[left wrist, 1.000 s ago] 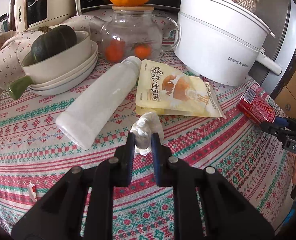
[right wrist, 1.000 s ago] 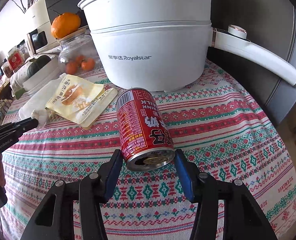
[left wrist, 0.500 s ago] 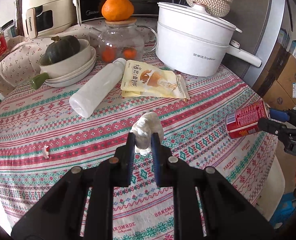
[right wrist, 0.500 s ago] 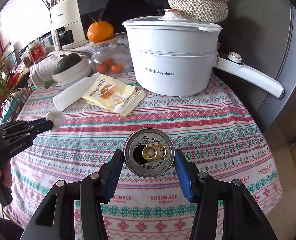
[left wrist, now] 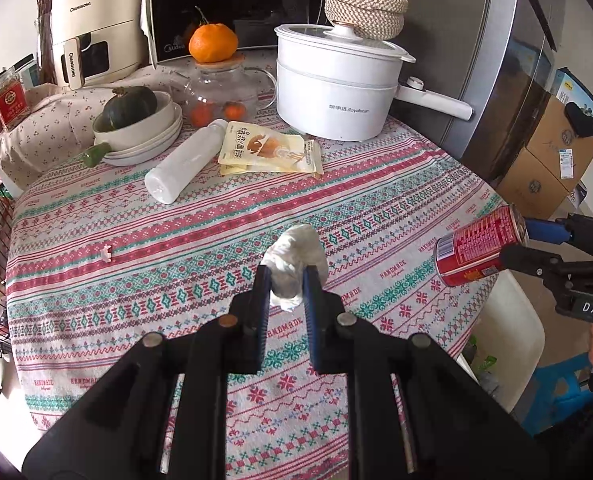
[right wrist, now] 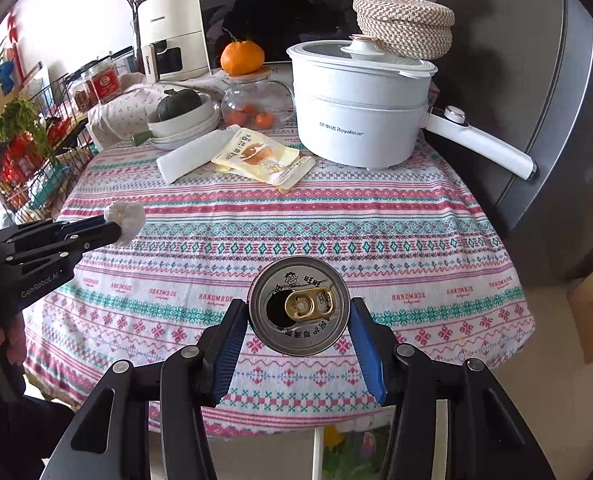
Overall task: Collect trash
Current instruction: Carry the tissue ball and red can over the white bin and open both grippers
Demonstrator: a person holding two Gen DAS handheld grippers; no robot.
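Observation:
My left gripper (left wrist: 286, 276) is shut on a crumpled white tissue (left wrist: 294, 258), held in the air above the patterned tablecloth (left wrist: 176, 248). The same tissue (right wrist: 126, 218) shows at the left of the right wrist view. My right gripper (right wrist: 298, 312) is shut on a red drink can (right wrist: 298, 306), its opened top facing the camera; in the left wrist view the can (left wrist: 476, 250) hangs past the table's right edge. On the cloth lie a white plastic bottle (left wrist: 182, 162) on its side and a yellow snack packet (left wrist: 268, 150) beside it.
At the back stand a white electric pot (left wrist: 336, 84), a glass teapot (left wrist: 226, 94) with an orange on its lid, and stacked bowls (left wrist: 140, 136) holding a dark squash. A small white scrap (left wrist: 106, 254) lies on the cloth. Cardboard boxes (left wrist: 552, 152) stand right of the table.
Both grippers have pulled back and risen from the table, each carrying its load. The can, first lying over the cloth, now hangs near the table's edge with its top toward the camera.

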